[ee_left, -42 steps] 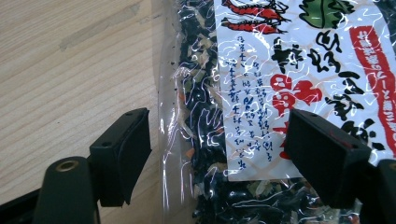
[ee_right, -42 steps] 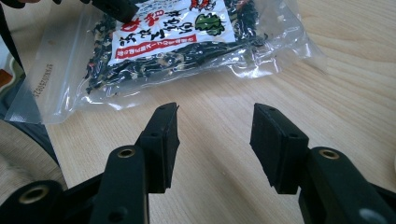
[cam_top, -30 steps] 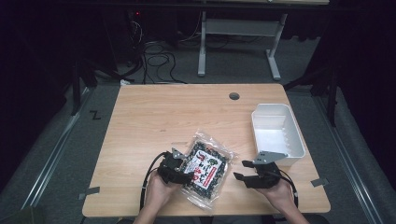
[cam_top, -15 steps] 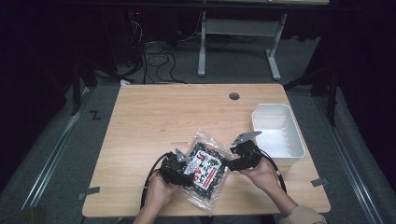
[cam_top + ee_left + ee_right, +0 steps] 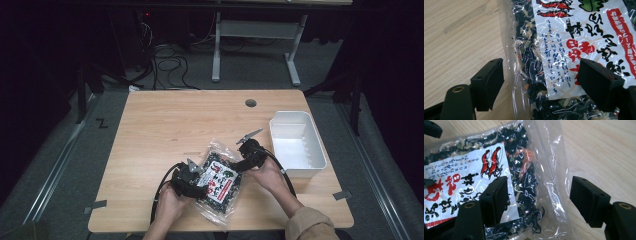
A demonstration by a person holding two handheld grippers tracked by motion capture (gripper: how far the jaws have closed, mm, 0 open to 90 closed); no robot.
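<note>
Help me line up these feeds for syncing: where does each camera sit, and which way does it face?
High view: above the person's side, facing forward and down on the wooden table; forearms, both hands and claws show.
Left gripper view: on the left claw, looking along its open jaws at the dried seaweed packet.
Right gripper view: on the right claw, open jaws straddling the packet's clear edge.
Shared: all three show the packet and table.

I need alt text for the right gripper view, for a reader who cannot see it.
The right gripper has its two black jaws open around the clear edge of a plastic bag of dried seaweed mix that lies on a wooden table. The bag's white label shows two red shrimp and East Asian writing.
</note>
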